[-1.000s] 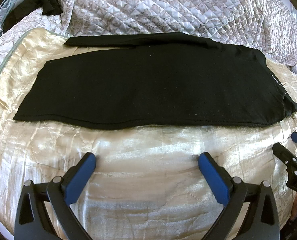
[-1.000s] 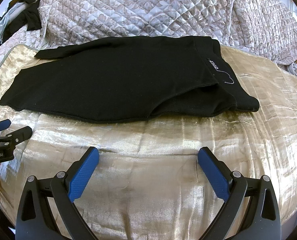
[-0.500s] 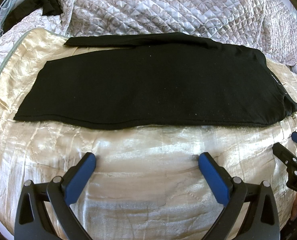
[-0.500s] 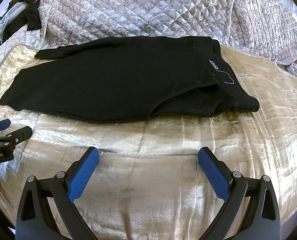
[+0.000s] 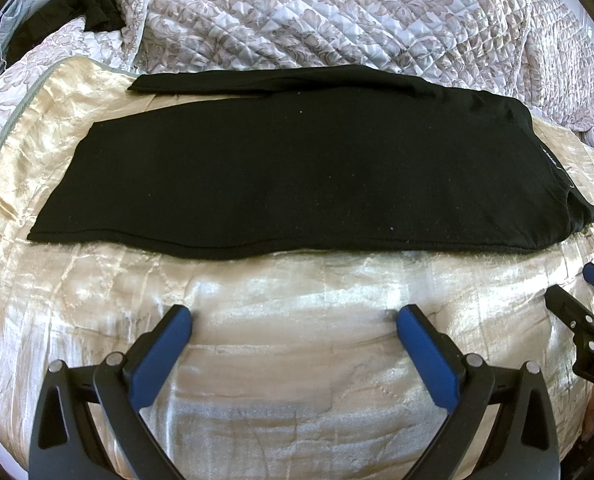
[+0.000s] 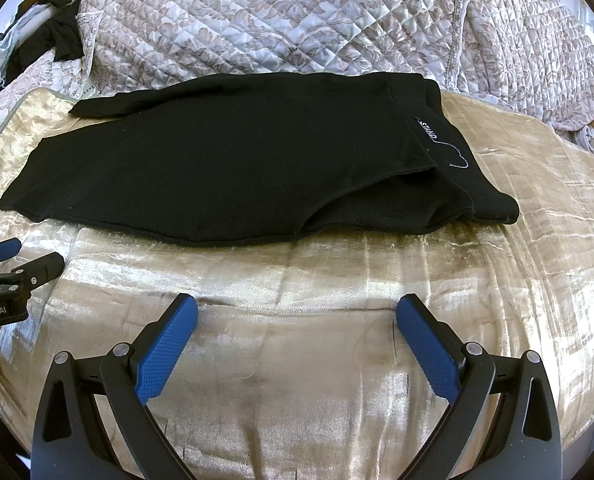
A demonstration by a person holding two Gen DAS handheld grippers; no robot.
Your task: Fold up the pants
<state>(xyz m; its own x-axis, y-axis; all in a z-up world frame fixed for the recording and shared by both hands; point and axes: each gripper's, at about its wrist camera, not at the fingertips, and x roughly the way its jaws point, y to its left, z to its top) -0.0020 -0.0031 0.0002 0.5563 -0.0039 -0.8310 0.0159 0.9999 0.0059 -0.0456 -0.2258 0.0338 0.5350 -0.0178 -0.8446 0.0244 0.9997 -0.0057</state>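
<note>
Black pants (image 5: 305,172) lying across mid-frame on gold bedspread (image 5: 297,340), one leg already over the other; crosswise folds judged still to do. Left gripper (image 5: 293,320) and right gripper (image 6: 297,312) both spread wide, empty, short of the cloth. Quilt (image 6: 297,16) bunched across the top; dark clothes (image 5: 93,4) upper left. Nothing in the way.
</note>
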